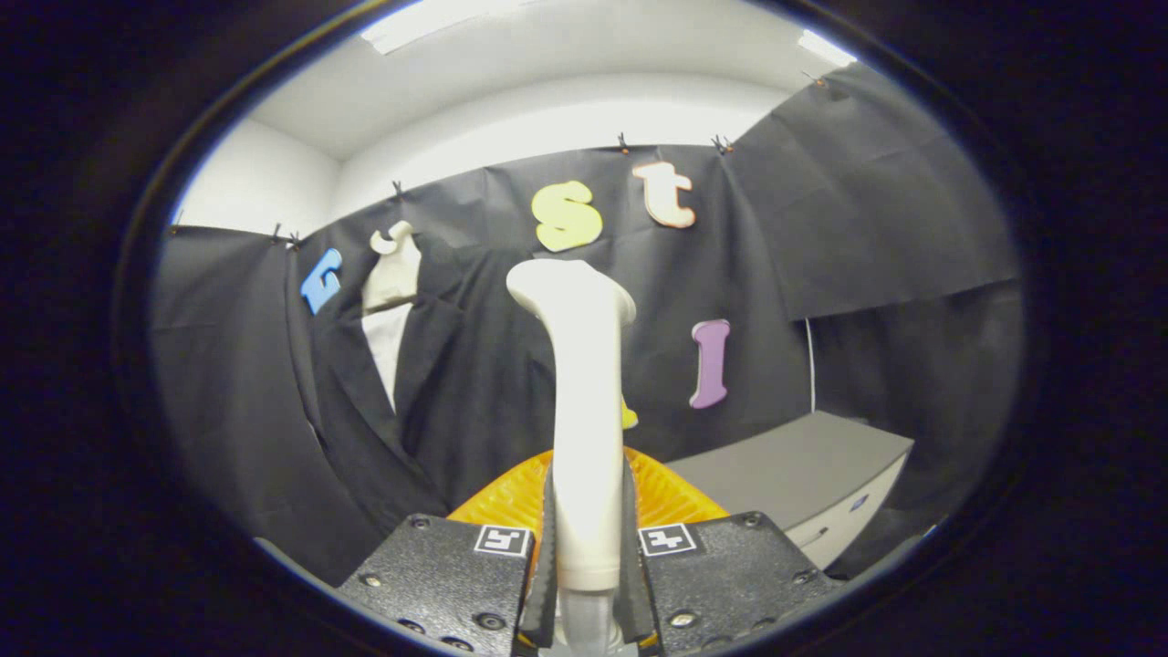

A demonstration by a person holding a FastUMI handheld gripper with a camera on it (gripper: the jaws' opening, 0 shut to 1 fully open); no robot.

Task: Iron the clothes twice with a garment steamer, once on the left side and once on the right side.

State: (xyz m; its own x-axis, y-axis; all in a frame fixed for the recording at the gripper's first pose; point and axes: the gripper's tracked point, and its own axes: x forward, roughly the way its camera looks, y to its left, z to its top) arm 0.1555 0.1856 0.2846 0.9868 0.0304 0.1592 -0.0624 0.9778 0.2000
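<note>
My gripper [589, 547] is shut on the handle of a white garment steamer [584, 383]. The steamer stands upright between the fingers, and its head rises well beyond them. A black suit jacket [429, 383] with a white shirt front [388, 351] hangs on a pale mannequin neck [394, 269] against the booth's wall. It hangs to the left of the steamer head and farther off. The steamer head is apart from the jacket.
A grey cabinet or table top [803, 474] stands low on the right, with a white front below it. An orange ribbed part [666, 493] shows just behind the fingers. Black cloth walls close the booth on all sides.
</note>
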